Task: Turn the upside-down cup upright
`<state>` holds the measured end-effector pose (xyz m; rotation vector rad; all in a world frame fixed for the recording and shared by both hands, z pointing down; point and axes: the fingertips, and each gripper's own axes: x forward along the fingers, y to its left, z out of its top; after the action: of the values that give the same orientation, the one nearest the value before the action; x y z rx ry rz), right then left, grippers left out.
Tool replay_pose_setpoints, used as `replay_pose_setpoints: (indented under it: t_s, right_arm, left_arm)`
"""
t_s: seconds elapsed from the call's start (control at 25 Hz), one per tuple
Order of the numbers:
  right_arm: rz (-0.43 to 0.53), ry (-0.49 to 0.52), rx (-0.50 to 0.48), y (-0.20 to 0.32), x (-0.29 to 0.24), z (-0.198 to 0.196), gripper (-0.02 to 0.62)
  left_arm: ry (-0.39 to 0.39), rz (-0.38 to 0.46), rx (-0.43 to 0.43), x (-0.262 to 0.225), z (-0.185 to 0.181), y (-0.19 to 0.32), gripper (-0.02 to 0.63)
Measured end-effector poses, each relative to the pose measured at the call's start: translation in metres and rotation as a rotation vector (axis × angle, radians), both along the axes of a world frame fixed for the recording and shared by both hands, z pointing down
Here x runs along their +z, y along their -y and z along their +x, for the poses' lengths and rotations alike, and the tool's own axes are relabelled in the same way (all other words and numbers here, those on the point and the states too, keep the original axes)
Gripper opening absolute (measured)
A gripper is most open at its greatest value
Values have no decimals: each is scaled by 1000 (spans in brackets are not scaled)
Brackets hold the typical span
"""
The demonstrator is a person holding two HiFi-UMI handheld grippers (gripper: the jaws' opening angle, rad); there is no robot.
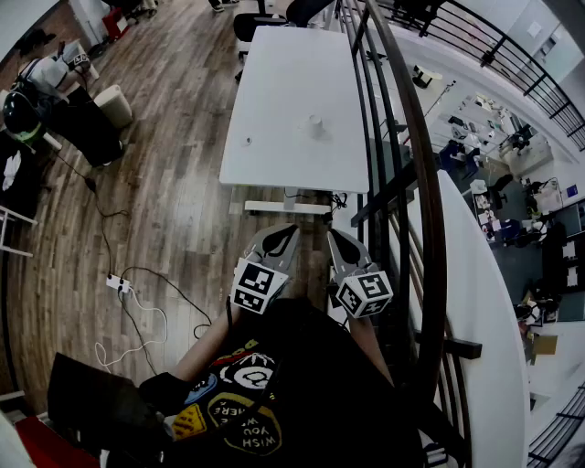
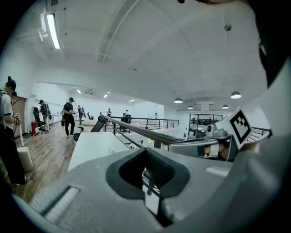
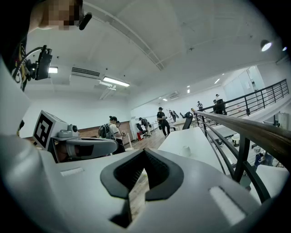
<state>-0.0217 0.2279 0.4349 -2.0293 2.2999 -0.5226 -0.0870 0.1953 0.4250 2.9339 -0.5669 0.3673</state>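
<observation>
A small white cup (image 1: 315,125) stands upside down on the long white table (image 1: 274,82), towards its right side. Both grippers are well short of the table's near end, held close to my body and pointing at it. My left gripper (image 1: 283,236) is shut with nothing between its jaws, and so is my right gripper (image 1: 337,238). In the right gripper view the cup (image 3: 185,150) shows far ahead, beyond the shut jaws (image 3: 144,154). The left gripper view shows its jaws (image 2: 146,152) shut and the table (image 2: 91,145) beyond them.
A dark railing (image 1: 402,137) runs along the table's right side, with a drop to a lower floor behind it. A tiny object (image 1: 248,141) lies near the table's left edge. Chairs (image 1: 256,23) stand at the far end. Cables (image 1: 137,292) lie on the wooden floor at left. Several people (image 2: 68,116) stand far off.
</observation>
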Motion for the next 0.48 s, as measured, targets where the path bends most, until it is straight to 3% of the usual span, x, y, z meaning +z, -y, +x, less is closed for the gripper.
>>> replay_pose_setpoints:
  t_s: [0.48]
  right_arm:
    - [-3,7,-10,6,7,-13,-4]
  left_arm:
    - [8,-25,-6,10,-13,8,5]
